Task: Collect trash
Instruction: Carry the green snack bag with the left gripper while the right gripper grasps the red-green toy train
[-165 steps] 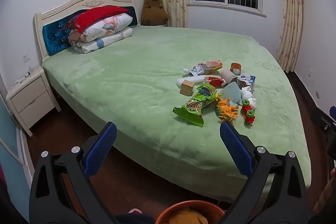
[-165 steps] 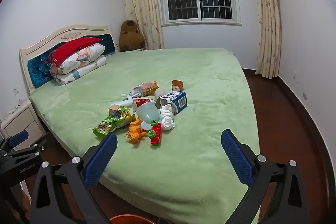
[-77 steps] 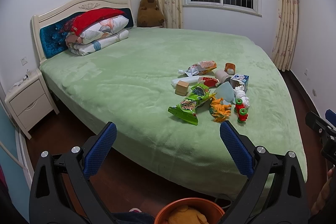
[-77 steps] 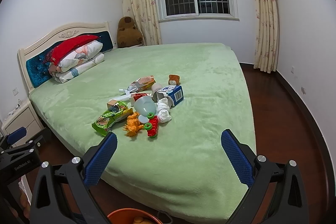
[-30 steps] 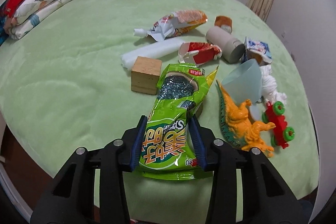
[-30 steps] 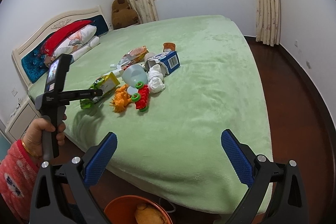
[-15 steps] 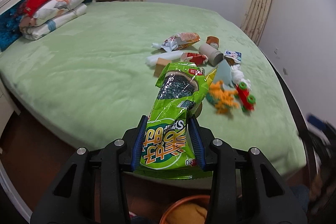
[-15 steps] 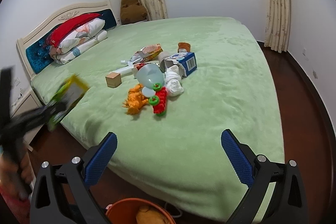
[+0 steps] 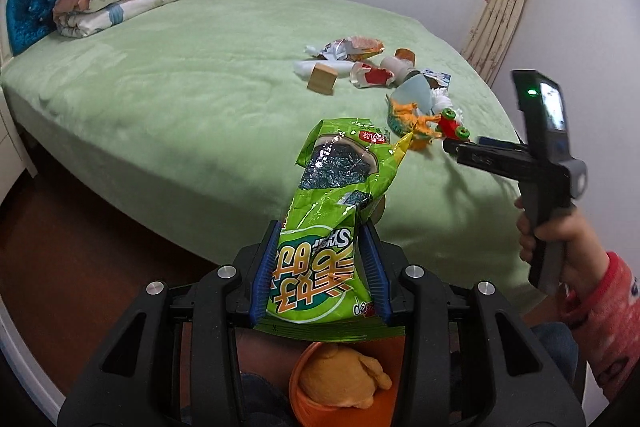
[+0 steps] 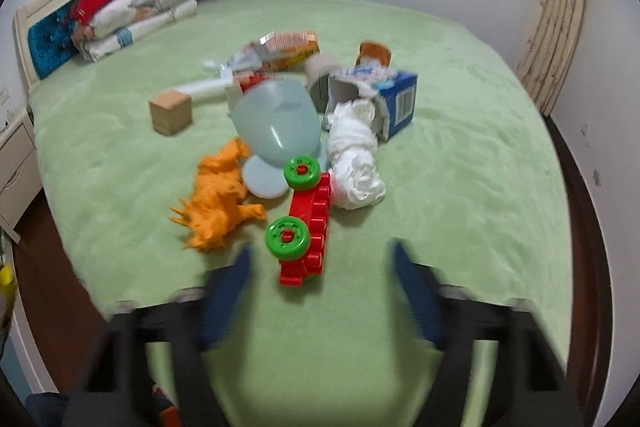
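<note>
Holding the green snack bag (image 9: 324,247), your left claw (image 9: 320,271) has lifted it off the bed (image 9: 180,99), and it now hangs above the orange bin (image 9: 296,379); release comes next. Your right claw (image 10: 320,287), jaws just narrowing but empty, has moved up close behind the red toy (image 10: 312,223), with the crumpled tissue (image 10: 356,163) just beyond.

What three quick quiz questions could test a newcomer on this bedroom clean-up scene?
1. True or false: the left gripper is clamped on the green snack bag.
2. Which toy lies nearest the right gripper? A) red block car B) brown plush
3. What colour is the bucket below the bag?

Key: 1 true. 2 A, the red block car. 3 orange.
</note>
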`<act>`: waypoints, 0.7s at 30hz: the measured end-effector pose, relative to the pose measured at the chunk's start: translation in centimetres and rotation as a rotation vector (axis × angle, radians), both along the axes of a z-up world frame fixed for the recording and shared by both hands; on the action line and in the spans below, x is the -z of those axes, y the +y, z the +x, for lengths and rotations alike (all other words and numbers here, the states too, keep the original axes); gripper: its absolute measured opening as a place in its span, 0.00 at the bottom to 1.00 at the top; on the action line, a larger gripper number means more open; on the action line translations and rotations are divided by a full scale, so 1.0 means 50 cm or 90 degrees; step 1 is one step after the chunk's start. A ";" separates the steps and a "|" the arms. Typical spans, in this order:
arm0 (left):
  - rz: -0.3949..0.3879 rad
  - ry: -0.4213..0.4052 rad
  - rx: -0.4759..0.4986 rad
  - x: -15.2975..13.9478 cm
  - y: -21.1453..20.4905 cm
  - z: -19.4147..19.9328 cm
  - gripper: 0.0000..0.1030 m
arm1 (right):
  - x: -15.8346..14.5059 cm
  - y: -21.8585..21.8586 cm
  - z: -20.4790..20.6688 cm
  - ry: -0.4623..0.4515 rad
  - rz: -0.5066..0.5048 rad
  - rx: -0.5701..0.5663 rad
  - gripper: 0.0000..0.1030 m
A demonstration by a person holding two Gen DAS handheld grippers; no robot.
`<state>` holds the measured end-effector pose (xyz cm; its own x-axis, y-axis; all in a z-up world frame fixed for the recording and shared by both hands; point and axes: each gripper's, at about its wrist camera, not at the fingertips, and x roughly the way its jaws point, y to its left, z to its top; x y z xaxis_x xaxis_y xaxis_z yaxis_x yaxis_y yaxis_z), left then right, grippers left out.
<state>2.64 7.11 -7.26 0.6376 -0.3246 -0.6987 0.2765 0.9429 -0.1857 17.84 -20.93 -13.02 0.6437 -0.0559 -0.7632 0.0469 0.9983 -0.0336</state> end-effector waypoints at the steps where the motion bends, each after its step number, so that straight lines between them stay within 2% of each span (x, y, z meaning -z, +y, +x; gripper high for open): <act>1: 0.000 0.002 -0.003 0.002 0.002 0.000 0.38 | 0.006 -0.006 0.008 0.010 0.011 0.001 0.33; 3: 0.000 0.004 -0.005 0.005 0.010 -0.003 0.38 | 0.009 -0.018 0.012 0.012 0.023 0.006 0.21; 12: 0.000 -0.007 0.002 0.001 -0.007 -0.006 0.38 | -0.034 -0.039 -0.063 -0.023 0.061 -0.011 0.20; 21: 0.000 -0.010 0.043 -0.013 -0.054 -0.029 0.38 | -0.117 -0.049 -0.186 -0.078 0.096 -0.058 0.20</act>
